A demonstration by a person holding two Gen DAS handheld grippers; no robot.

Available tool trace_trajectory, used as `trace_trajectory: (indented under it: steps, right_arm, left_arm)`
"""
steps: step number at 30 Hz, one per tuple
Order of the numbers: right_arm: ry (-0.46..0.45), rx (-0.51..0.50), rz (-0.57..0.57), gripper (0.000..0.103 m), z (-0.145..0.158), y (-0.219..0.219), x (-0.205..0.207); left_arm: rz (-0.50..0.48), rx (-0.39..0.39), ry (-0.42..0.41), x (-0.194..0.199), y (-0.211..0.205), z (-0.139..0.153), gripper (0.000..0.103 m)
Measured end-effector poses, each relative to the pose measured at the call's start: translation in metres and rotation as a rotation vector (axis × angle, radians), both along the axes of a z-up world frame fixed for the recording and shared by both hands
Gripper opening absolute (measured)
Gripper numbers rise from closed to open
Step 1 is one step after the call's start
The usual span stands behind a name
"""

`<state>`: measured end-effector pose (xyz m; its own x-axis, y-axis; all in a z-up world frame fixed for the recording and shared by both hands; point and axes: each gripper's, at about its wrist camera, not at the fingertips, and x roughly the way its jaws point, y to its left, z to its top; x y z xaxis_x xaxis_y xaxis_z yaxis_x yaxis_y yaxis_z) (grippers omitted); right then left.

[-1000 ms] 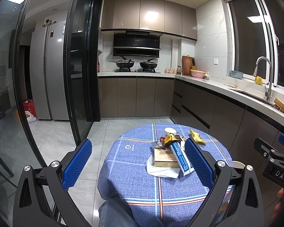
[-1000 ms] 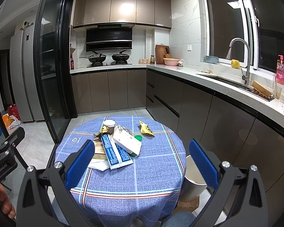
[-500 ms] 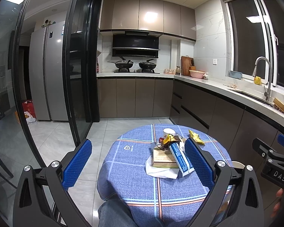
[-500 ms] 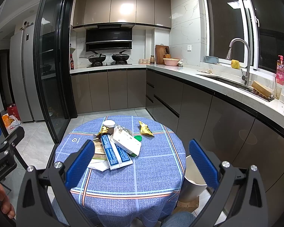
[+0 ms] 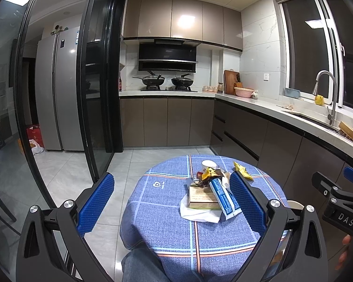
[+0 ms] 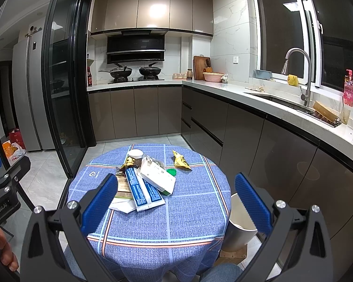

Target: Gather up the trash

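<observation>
A pile of trash lies on the round table with the blue checked cloth (image 6: 167, 213): a blue-and-white wrapper (image 6: 142, 189), a white carton (image 6: 158, 179), a tan box (image 5: 202, 197) on white paper (image 5: 198, 213), a green lid (image 6: 171, 172), a small white cup (image 6: 135, 154) and a yellow wrapper (image 6: 180, 162) lying apart. A cream bin (image 6: 238, 231) stands on the floor at the table's right. My left gripper (image 5: 173, 202) and right gripper (image 6: 176, 199) are both open and empty, held above the table's near edge.
Kitchen counter and dark cabinets (image 6: 258, 136) run along the right wall close to the table. A glass sliding door with black frame (image 5: 98, 94) stands to the left. A fridge (image 5: 56, 89) is beyond it. The person's knee (image 5: 143, 265) is at the near table edge.
Both grippers stay open. The left wrist view has drifted slightly, with the table a little farther away; the right view is almost unchanged.
</observation>
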<state>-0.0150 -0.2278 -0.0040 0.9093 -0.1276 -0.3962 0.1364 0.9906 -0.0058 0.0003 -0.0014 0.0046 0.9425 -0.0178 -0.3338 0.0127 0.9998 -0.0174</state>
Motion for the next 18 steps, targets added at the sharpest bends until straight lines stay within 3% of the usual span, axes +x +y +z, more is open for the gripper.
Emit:
trace_trajectory:
  steps: [18]
  right_arm:
    - [0.006, -0.001, -0.003, 0.100, -0.0006, 0.0017, 0.0018]
  left_arm:
    - [0.000, 0.000, 0.001, -0.0001, -0.0009, -0.0002, 0.095]
